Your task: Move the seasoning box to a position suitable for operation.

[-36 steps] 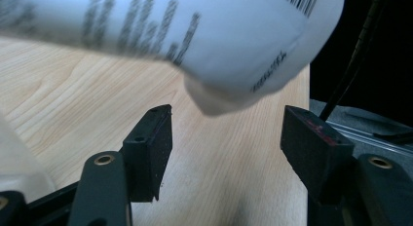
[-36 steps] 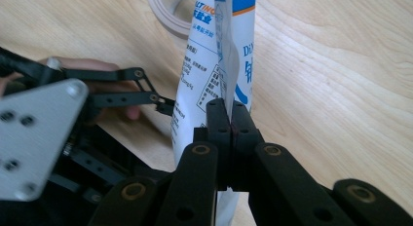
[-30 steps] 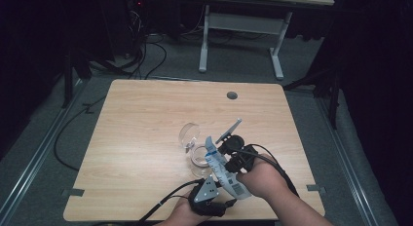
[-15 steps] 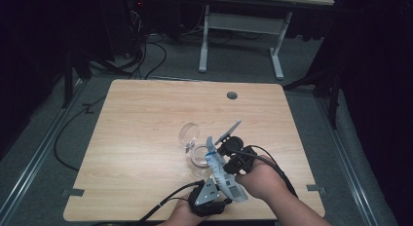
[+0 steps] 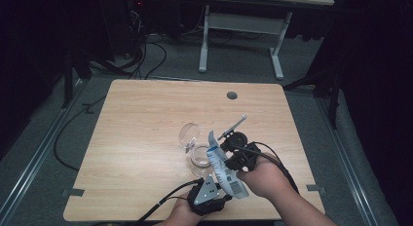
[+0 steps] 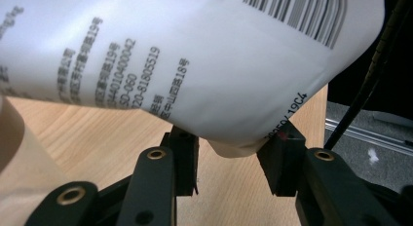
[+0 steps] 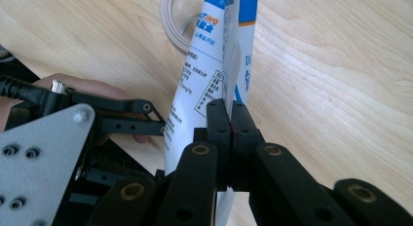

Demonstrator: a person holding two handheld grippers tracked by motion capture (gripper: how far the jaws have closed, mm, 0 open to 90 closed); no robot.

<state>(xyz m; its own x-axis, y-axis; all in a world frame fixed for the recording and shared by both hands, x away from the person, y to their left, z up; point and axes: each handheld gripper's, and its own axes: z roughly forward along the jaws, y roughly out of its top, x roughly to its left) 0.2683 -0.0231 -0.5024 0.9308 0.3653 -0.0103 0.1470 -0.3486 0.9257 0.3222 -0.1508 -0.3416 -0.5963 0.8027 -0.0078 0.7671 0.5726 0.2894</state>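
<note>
Pouch (image 5: 225, 168), white with blue print and a barcode, tilted over the near right part of the wooden table (image 5: 146, 119), its top corner above a clear glass jar (image 5: 199, 157). The jar stands upright just beside the pouch; whether anything lies inside it I cannot tell from the high view. A clear round lid (image 5: 188, 134) rests tipped on the table just beyond the jar.

My right gripper (image 7: 231, 120) has its jaws pressed together on a thin edge of the pouch (image 7: 195, 99), pinching the flat seam, with the pale rim of the jar (image 7: 171, 26) behind it. My right hand (image 5: 265, 177) comes in from the lower right, gripper pointing toward the jar.

My left gripper (image 6: 228, 155) has just been closing; its jaws stand about half apart with the bottom corner of the pouch (image 6: 195, 65) between them, the pads seemingly touching its sides. My left hand (image 5: 182, 214) sits low at the near edge, its gripper angled up beneath the pouch.
</note>
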